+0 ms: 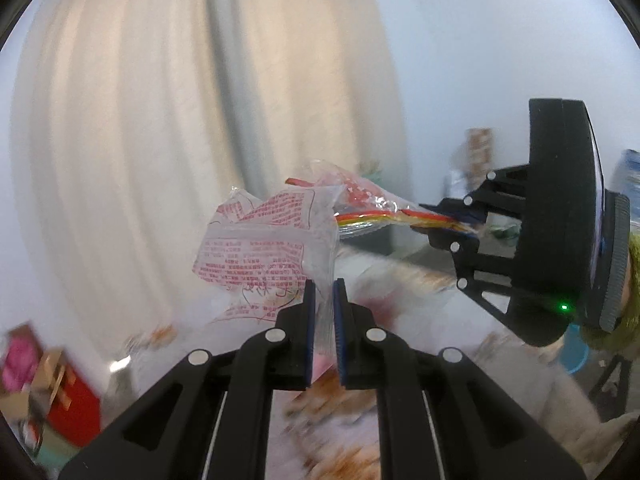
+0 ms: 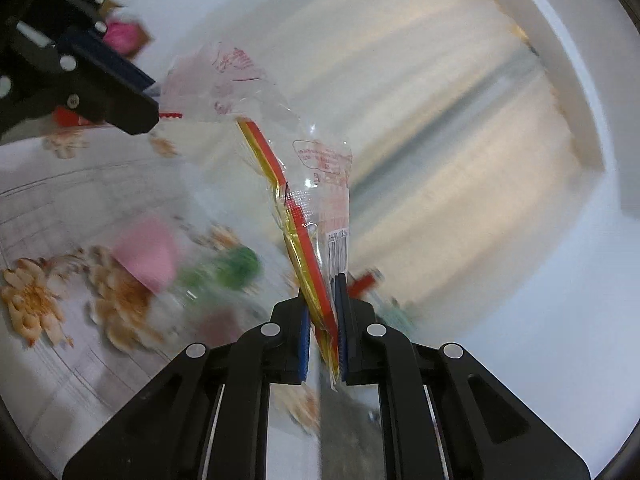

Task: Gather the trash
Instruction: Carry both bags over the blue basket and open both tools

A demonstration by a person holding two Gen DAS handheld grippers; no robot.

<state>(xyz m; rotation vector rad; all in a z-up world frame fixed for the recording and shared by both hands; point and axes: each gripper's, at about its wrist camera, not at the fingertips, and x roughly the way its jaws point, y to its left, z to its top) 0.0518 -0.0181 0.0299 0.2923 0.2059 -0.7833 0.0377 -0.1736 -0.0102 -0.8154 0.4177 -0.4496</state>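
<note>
Between two hand-held grippers, left (image 1: 324,292) and right (image 2: 320,292), one clear wrapper (image 1: 276,240) is pinched.

Flower-patterned tablecloth (image 2: 60,240) under blurred litter (image 2: 148,258)

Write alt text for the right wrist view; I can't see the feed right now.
The right tool is shut on a clear plastic wrapper with red print and a red-and-yellow stripe, held up in the air. The left tool grips the wrapper's far end at upper left. Below, blurred, lie a floral tablecloth with pink and green items.
</note>
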